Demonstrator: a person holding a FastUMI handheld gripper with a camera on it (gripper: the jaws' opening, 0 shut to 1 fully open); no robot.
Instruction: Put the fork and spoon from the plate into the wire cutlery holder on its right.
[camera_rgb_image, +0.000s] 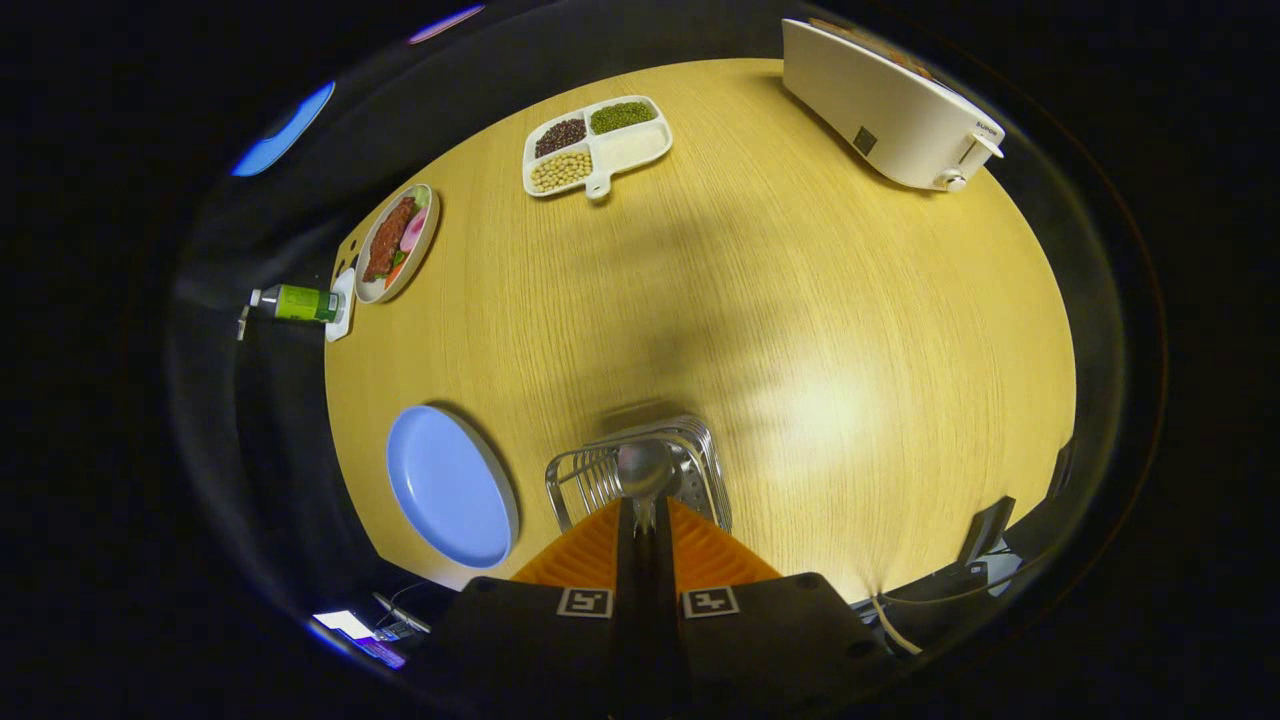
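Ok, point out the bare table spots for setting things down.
Broad bare wood lies beyond the wire holder, between the bean tray and toaster. It is crowded where the hand-held gripper, shut on the spoon, hangs beside the blue plate.

Bright overhead light fell on the wooden table (760, 300), leaving a pale glare patch right of the wire holder (640, 470). A broad soft shadow crossed the table's middle. Fisheye distortion bent the table's edges, and the dark surroundings were blurred.
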